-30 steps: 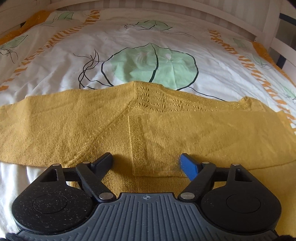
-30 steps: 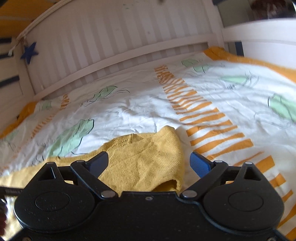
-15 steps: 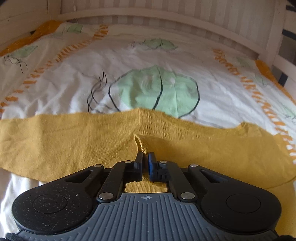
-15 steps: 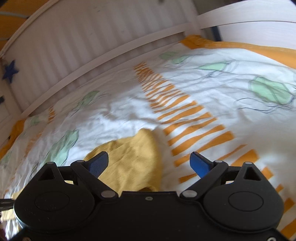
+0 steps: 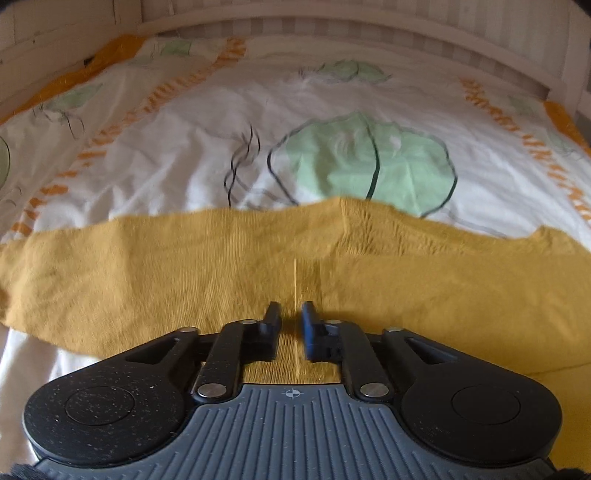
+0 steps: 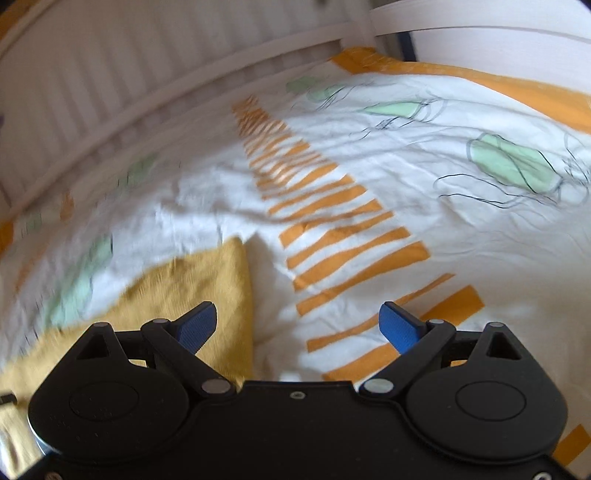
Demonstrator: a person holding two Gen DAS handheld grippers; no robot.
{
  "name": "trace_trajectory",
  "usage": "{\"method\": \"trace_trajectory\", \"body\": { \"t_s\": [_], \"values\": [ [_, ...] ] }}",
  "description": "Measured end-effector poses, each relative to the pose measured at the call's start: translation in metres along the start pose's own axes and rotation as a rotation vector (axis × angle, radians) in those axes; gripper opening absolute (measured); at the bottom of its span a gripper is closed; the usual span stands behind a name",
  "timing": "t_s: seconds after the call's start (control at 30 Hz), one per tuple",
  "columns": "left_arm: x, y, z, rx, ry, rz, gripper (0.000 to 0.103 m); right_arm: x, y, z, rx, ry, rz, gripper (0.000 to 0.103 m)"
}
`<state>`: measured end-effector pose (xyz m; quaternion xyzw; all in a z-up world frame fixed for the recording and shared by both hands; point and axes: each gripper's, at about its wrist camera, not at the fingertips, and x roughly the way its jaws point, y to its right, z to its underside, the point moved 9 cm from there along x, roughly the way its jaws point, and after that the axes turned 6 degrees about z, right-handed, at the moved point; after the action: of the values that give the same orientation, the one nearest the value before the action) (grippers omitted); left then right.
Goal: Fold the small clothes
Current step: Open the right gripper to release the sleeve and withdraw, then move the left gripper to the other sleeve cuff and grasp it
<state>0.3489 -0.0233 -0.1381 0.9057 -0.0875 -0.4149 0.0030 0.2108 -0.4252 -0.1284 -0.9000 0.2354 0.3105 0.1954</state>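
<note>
A mustard-yellow knitted cardigan (image 5: 207, 269) lies spread across the bed, its neckline pointing away from me. My left gripper (image 5: 291, 319) sits low over its middle. The jaws are opening, a narrow gap apart. A thin ridge of the cardigan's front edge (image 5: 295, 280) stands between them, and neither pad presses on it. In the right wrist view only the cardigan's right end (image 6: 199, 288) shows. My right gripper (image 6: 299, 325) hangs open and wide at that end. Its left finger (image 6: 195, 326) is over the knit, its right finger (image 6: 400, 328) over the bedding. It holds nothing.
The cardigan rests on a white duvet (image 5: 177, 155) printed with green leaves and orange stripes. A white slatted bed rail (image 5: 351, 33) runs along the far side and also rises behind the duvet (image 6: 147, 85) in the right wrist view. More duvet lies to the right (image 6: 461, 229).
The left jaws went from wide to shut on the cardigan's front edge, then parted slightly. The right wrist view swung right, so the cardigan end moved left in it.
</note>
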Motion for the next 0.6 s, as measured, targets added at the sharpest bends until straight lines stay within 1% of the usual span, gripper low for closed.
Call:
{"method": "trace_trajectory", "body": {
  "t_s": [0.03,0.07,0.13,0.17,0.2,0.3,0.43,0.5,0.6],
  "values": [
    [0.003,-0.001,0.003,-0.006,-0.002,0.007,0.027,0.003,-0.003,0.004,-0.038,-0.012,0.019,0.096],
    [0.002,-0.001,0.004,-0.007,0.016,0.012,0.029,0.006,-0.005,0.008,-0.079,-0.026,0.042,0.096],
    [0.001,-0.001,0.005,0.007,0.026,0.004,0.040,0.012,-0.009,0.016,-0.163,-0.044,0.080,0.096],
    [0.002,-0.002,0.006,0.018,0.021,-0.004,0.051,0.013,-0.011,0.019,-0.199,-0.040,0.094,0.097],
    [0.002,-0.002,0.007,0.026,0.019,-0.010,0.055,0.014,-0.013,0.021,-0.221,-0.035,0.102,0.098],
    [-0.001,-0.007,0.007,0.006,0.023,0.010,0.055,0.013,-0.014,0.021,-0.226,-0.033,0.102,0.098],
    [-0.012,-0.020,0.005,-0.045,0.036,0.032,0.055,0.009,-0.010,0.015,-0.176,-0.015,0.079,0.098],
    [-0.019,-0.031,0.004,-0.052,0.045,0.030,0.055,0.003,-0.010,0.010,-0.145,0.013,0.050,0.098],
    [-0.032,-0.054,0.003,-0.074,0.059,0.009,0.056,-0.009,-0.017,0.003,-0.096,0.062,-0.034,0.099]
  ]
}}
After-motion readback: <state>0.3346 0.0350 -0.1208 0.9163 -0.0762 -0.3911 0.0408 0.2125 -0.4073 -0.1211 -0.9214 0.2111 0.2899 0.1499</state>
